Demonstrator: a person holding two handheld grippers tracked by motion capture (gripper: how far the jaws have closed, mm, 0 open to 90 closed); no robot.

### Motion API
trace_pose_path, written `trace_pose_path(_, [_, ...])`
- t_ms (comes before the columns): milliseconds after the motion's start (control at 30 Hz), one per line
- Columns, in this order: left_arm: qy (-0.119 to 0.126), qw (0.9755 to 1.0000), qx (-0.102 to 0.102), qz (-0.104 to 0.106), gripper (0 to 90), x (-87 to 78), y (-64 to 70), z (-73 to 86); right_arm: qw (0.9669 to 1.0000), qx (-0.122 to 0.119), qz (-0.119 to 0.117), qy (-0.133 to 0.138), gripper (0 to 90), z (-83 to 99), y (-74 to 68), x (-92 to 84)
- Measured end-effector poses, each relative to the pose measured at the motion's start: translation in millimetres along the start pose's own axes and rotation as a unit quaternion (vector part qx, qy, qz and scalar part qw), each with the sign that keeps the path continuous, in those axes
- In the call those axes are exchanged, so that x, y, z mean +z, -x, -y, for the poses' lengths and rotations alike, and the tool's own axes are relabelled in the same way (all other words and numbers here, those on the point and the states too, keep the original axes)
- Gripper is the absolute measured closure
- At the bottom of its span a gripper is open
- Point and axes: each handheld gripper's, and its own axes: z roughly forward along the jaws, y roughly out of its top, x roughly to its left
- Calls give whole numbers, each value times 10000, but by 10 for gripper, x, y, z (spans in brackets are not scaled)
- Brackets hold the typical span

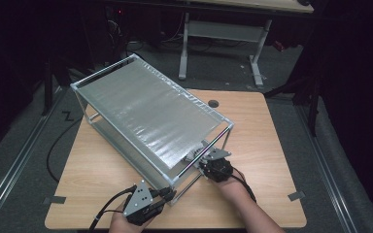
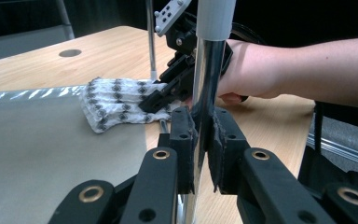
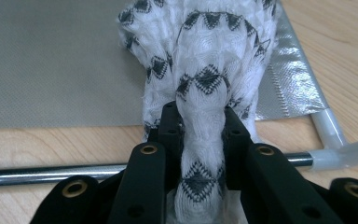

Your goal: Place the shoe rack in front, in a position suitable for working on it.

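The white cloth (image 3: 200,60) with black diamond pattern lies on the lower grey shelf (image 3: 51,60) of the metal rack (image 1: 153,109), at the corner nearest to me, and one end of it hangs over the shelf edge. My right gripper (image 3: 200,135) has its jaws pressed together on that bunched end. From this gripper the cloth stretches straight ahead, away from me, so its long axis runs in line with the jaws, into the rack. In the left gripper view I see the cloth (image 2: 116,105) flat on the shelf, with the right gripper (image 2: 161,95) at its near end.

My left gripper (image 2: 200,140) is clamped on the upright chrome post (image 2: 205,88) at the front corner of the rack, so it holds the frame steady. The right hand (image 1: 223,172) is clearly the nearer one to the cloth; the left hand (image 1: 141,204) is just beside, at the post. My right forearm comes low over the wooden table (image 1: 267,141), and the gripper points nearly level under the top shelf (image 1: 150,109). I judge the next move depends on sliding the cloth along this axis.
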Motion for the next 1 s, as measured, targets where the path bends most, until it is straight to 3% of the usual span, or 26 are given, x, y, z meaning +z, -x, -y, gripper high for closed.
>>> trace_pose_path(133, [-5, 9999, -11, -151, 811, -27, -22, 7, 9999, 109, -89, 36, 763, -12, -4, 15])
trace_pose_path(200, [-20, 9998, -22, -209, 811, -36, -29, 6, 9999, 67, 19, 86, 763, -13, 11, 11])
trace_pose_path(300, [-29, 9996, -33, -275, 810, -48, -38, 8, 10000, 58, -18, -6, 762, 2, 0, -10])
trace_pose_path(433, [-27, 9995, -2, -302, 811, -36, -45, 6, 9999, -36, 116, -43, 761, 36, -2, -43])
trace_pose_path(633, [8, 9994, -60, -346, 811, 13, -81, -2, 9994, 135, 313, -6, 759, 121, 72, -103])
trace_pose_path(800, [-36, 9990, 3, -448, 811, 97, -88, -41, 9983, 329, 247, 412, 757, 181, 96, -345])
trace_pose_path(933, [-206, 9987, 8, -461, 811, 156, -94, -106, 9970, 271, 84, 721, 750, 235, 11, -543])
trace_pose_path(1000, [-212, 9985, 106, -489, 810, 182, -86, -115, 9971, 182, -27, 739, 748, 273, -49, -585])
